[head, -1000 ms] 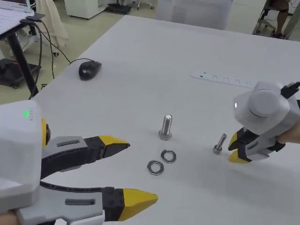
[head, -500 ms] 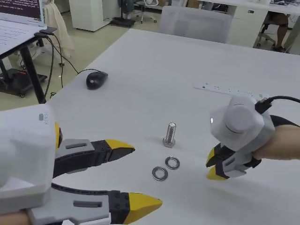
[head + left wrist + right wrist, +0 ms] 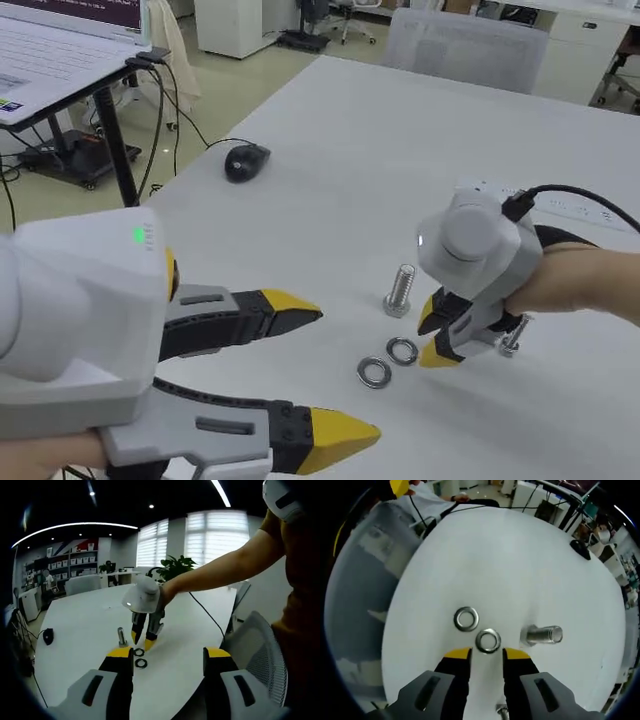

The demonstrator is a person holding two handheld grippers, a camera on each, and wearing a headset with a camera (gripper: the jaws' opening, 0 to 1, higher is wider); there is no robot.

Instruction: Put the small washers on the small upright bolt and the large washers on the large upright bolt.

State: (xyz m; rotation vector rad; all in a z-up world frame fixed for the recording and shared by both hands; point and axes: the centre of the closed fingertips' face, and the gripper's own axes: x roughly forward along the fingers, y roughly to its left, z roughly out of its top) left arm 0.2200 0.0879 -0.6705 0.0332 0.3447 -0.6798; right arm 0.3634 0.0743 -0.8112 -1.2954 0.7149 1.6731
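On the desk point(image 3: 330, 150), the large bolt point(image 3: 400, 290) stands upright, two washers point(image 3: 402, 351) lying flat just nearer. The right hand-held gripper point(image 3: 437, 335), jaws slightly apart, hovers over them, partly hiding the upright small bolt point(image 3: 512, 337); the left hand-held gripper point(image 3: 349, 374) gapes wide.

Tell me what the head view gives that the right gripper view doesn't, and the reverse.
Head view adds the open laptop on its stand and the white housing of the right gripper. Right gripper view adds closeness: the nearer flat steel washer lies just ahead of its parted yellow-tipped jaws. Both show that washer, the second steel washer and the large upright silver bolt.
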